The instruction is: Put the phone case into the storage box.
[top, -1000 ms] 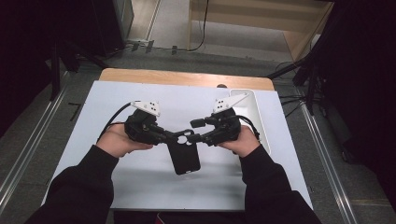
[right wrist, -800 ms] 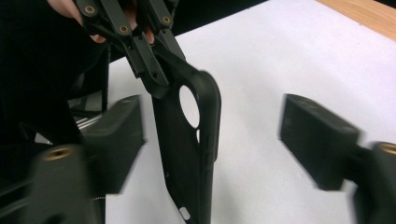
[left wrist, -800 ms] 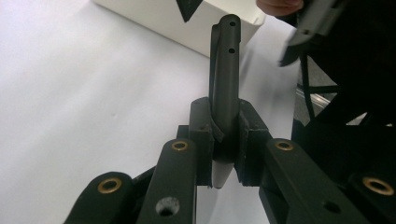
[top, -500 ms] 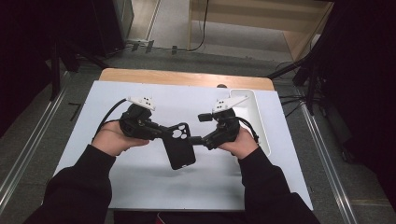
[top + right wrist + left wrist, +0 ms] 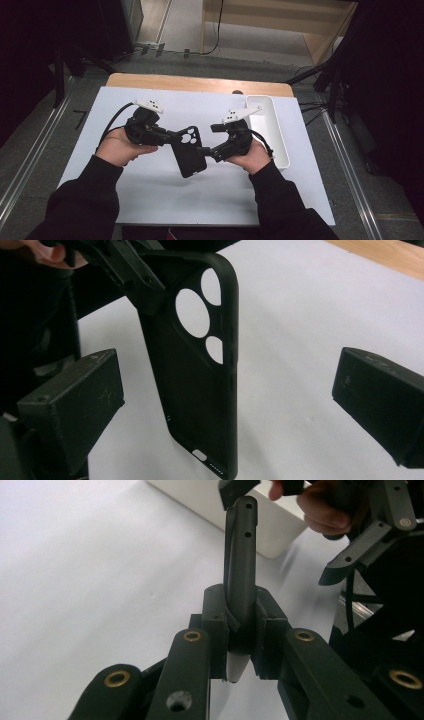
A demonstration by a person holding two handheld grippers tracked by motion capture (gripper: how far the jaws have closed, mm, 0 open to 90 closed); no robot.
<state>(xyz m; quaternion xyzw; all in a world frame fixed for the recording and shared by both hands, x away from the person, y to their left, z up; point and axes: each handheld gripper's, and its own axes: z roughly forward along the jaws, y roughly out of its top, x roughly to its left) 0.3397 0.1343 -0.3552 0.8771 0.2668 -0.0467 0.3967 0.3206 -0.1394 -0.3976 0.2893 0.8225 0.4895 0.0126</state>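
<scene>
Phone case (image 5: 189, 156) in left gripper (image 5: 170, 136)

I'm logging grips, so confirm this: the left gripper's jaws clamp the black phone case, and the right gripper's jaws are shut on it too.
Half wrong. The left gripper does clamp the black phone case, but the right gripper has just been opening: the right gripper view shows its jaws apart, clear of the case.

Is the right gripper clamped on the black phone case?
No: the right gripper has its jaws wide apart, clear of the phone case.
</scene>
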